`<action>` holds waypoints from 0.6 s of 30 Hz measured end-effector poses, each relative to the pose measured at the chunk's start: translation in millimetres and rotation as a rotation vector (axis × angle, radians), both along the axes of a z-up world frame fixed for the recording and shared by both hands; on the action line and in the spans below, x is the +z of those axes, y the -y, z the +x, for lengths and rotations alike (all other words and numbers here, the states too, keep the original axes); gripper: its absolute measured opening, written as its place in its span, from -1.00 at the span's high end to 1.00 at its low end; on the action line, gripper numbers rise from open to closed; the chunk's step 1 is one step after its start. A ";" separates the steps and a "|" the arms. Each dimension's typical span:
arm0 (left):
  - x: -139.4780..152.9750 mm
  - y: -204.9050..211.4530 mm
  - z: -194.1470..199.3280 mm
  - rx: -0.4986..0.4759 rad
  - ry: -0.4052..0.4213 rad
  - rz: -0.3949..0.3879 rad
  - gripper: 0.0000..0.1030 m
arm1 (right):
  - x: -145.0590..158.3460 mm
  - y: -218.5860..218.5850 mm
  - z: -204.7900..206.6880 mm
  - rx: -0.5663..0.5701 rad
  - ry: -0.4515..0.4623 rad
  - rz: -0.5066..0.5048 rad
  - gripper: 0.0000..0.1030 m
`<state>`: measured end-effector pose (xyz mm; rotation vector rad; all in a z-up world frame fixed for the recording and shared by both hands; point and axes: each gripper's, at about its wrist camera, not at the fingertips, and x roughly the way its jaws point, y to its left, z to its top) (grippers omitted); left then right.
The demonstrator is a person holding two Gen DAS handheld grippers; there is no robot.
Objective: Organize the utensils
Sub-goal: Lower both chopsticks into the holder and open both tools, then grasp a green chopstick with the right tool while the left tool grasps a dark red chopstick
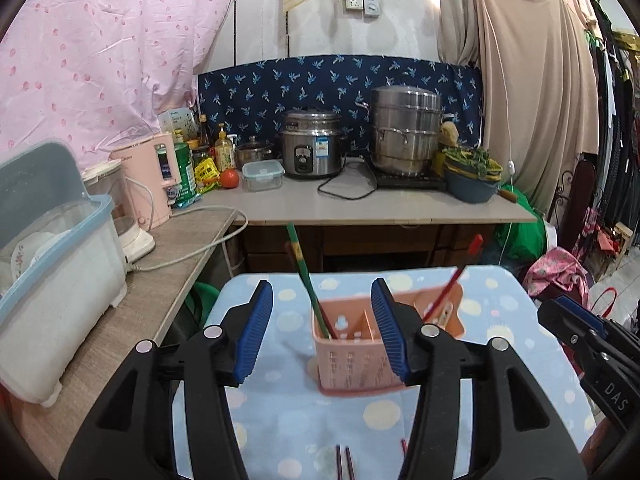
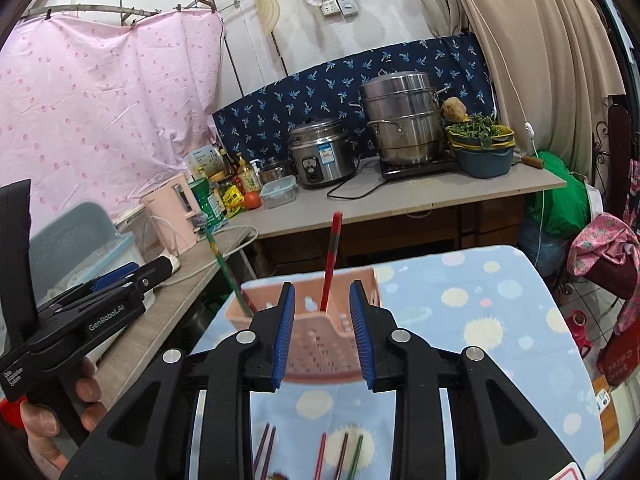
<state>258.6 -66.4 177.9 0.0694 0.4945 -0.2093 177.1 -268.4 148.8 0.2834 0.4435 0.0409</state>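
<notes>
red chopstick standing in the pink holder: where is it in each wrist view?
Left wrist: red chopstick leans right out of the pink holder, right of centre, past the left gripper.
Right wrist: same chopstick stands near centre, above the right gripper, rising from the holder.
Shared landmark: rice cooker on the back counter.

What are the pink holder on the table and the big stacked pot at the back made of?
The pink holder looks like matte moulded plastic: thin walls, punched slots, even colour. The stacked pot looks like brushed stainless steel: silvery, with soft bright reflections and riveted handles.
</notes>
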 end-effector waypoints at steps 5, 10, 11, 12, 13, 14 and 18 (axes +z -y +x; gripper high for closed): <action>-21.7 -1.2 -26.8 -0.007 -0.048 0.034 0.05 | -15.9 -11.2 -34.4 -0.003 -0.036 -0.044 0.46; -52.0 -11.0 -52.2 -0.003 -0.102 0.052 0.05 | -41.9 -22.1 -68.9 0.006 -0.104 -0.060 0.45; -60.5 -13.9 -58.7 -0.003 -0.119 0.055 0.05 | -48.8 -23.4 -74.7 0.006 -0.120 -0.058 0.45; -67.2 -16.2 -64.1 -0.002 -0.132 0.058 0.05 | -57.6 -25.2 -81.9 0.008 -0.140 -0.051 0.46; -73.3 -18.4 -68.4 0.000 -0.143 0.061 0.05 | -65.4 -26.1 -87.2 0.011 -0.158 -0.046 0.45; -80.0 -20.3 -74.0 0.000 -0.155 0.065 0.05 | -74.3 -27.6 -93.1 0.012 -0.179 -0.041 0.45; -109.3 -30.7 -96.3 0.008 -0.216 0.062 0.05 | -106.3 -35.9 -112.4 0.009 -0.252 -0.052 0.45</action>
